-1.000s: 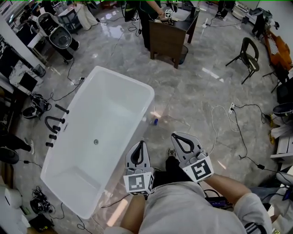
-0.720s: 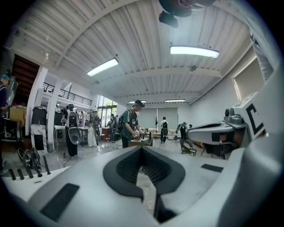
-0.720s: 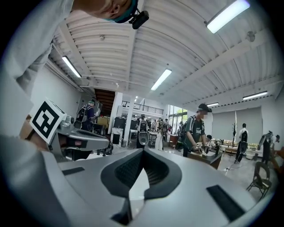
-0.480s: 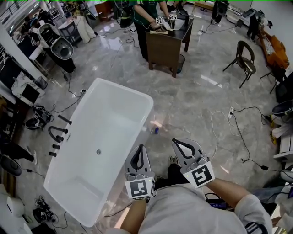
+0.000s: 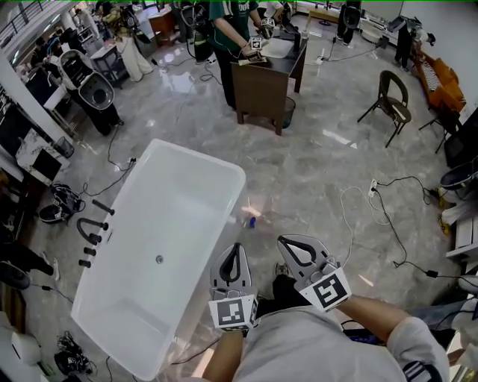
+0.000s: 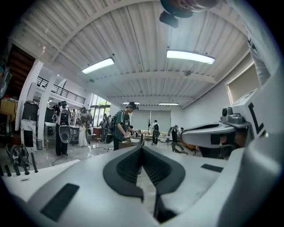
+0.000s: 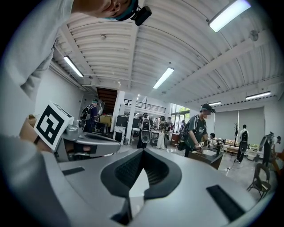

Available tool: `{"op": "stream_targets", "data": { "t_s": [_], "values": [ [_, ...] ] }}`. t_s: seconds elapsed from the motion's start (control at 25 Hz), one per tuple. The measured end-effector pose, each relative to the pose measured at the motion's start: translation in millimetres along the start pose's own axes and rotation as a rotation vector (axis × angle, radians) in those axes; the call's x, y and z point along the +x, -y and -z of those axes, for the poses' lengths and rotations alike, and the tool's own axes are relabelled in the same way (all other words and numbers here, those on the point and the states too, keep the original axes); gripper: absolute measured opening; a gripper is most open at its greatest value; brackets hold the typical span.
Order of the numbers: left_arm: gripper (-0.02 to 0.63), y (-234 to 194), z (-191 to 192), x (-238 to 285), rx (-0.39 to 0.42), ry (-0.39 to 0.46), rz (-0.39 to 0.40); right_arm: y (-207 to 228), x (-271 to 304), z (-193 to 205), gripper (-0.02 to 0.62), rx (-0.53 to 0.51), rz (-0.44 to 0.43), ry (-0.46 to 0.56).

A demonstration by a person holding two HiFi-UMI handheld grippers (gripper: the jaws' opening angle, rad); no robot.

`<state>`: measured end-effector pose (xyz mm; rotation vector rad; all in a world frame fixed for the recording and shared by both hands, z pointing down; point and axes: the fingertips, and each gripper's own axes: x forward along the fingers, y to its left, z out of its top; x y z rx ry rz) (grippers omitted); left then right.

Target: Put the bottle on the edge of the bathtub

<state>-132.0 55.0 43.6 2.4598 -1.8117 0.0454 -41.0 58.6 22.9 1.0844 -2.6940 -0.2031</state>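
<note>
You're standing on a glossy grey marble-look floor (image 5: pixel 314 171) in a big open workshop, with the white rectangular freestanding bathtub (image 5: pixel 172 216) sitting at an angle on your left. The small bottle with a blue end (image 5: pixel 251 220) is sitting on the floor just beside the tub's long right side, not on the rim. It's too small to tell if it's upright or tipped.

You're holding both claws level in front of you, well short of the bottle. The left claw (image 5: pixel 236 248) is pinched fully together with nothing in it, and the right claw (image 5: pixel 287 242) is looking the same, tips meeting and empty.

Around the room, a white cable (image 5: pixel 347 216) is trailing over the floor on your right. A dark metal chair (image 5: pixel 392 93) is standing further out, and a person in a green top (image 5: pixel 228 22) is working at a dark brown wooden bench (image 5: pixel 261 82). Black tap fittings (image 5: pixel 89 224) are lying left of the tub.
</note>
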Motion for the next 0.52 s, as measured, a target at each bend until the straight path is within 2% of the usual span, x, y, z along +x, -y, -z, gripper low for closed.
{"op": "stream_targets", "data": {
  "t_s": [0.2,0.52],
  "values": [
    [0.011,8.3,2.5,5.8,-0.027,0.010,0.010,10.8,-0.6,0.8,0.006,-0.008,-0.001,-0.012],
    [0.011,1.1,14.6,4.2,-0.018,-0.001,0.007,9.6,8.5,5.3,0.006,-0.019,0.009,-0.030]
  ]
}}
